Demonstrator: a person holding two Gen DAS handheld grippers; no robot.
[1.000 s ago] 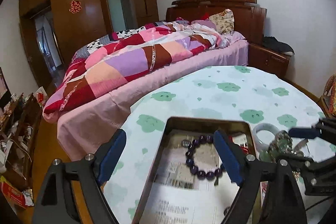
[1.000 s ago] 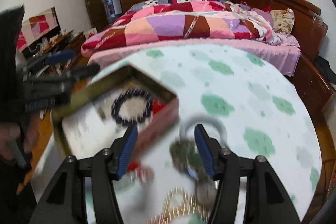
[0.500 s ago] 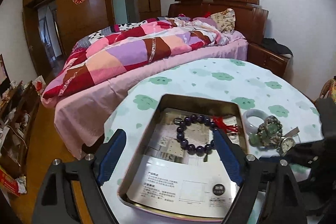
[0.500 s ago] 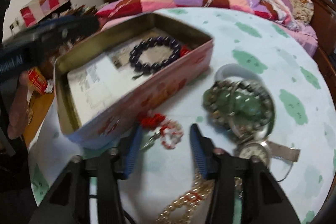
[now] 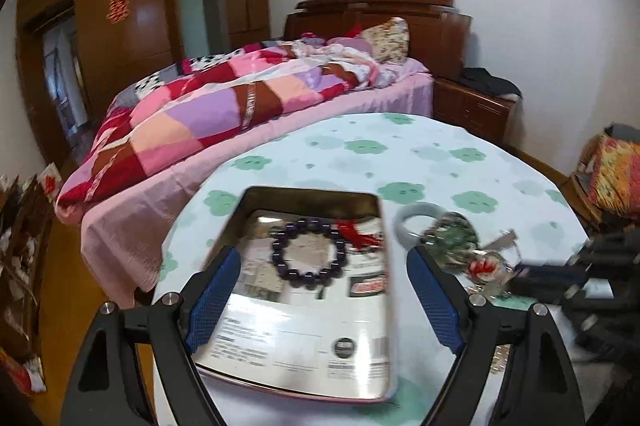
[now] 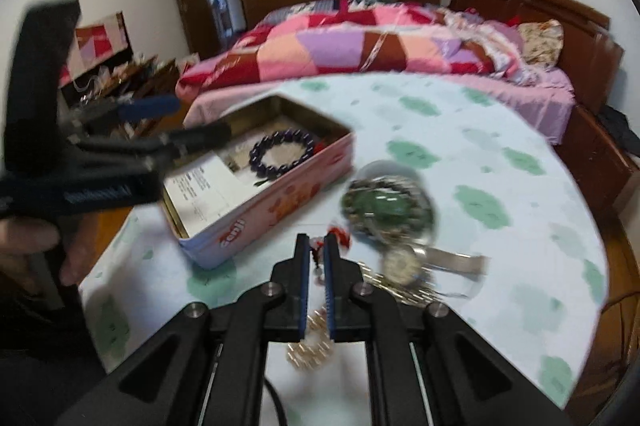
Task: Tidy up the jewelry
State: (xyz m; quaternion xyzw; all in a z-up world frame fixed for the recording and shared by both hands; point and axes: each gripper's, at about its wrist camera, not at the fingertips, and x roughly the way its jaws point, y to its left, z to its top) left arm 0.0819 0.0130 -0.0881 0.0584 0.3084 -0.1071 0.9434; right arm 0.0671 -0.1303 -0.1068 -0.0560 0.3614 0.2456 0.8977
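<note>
My L gripper (image 5: 324,300) hovers over the open tin (image 5: 256,204), fingers spread wide, nothing between them. Tin sits on the round table (image 5: 400,150) w/ green-flower cloth, printed paper lining its floor. Purple bead bracelet (image 5: 310,252) lies inside the tin toward its 12 o'clock end, a red tassel (image 5: 354,230) just beside it at 3 o'clock.

My R gripper (image 6: 316,258): fingers drawn nearly together, pinching a small red-and-white trinket (image 6: 318,250) between the tips. Frame is motion-blurred, so it's probably a charm on a red cord, can't say more. It sits on the table just off the tin's pink side wall (image 6: 280,202).

Rest of the jewelry pile, R wrist view: green beaded piece (image 6: 380,204) at 1 o'clock from my R fingertips, a watch (image 6: 402,264) w/ metal strap at 3 o'clock, a gold-bead chain (image 6: 312,346) under the fingers at 6 o'clock. L wrist view also shows a pale bangle (image 5: 416,222) beside the tin, touching the green piece.
</note>
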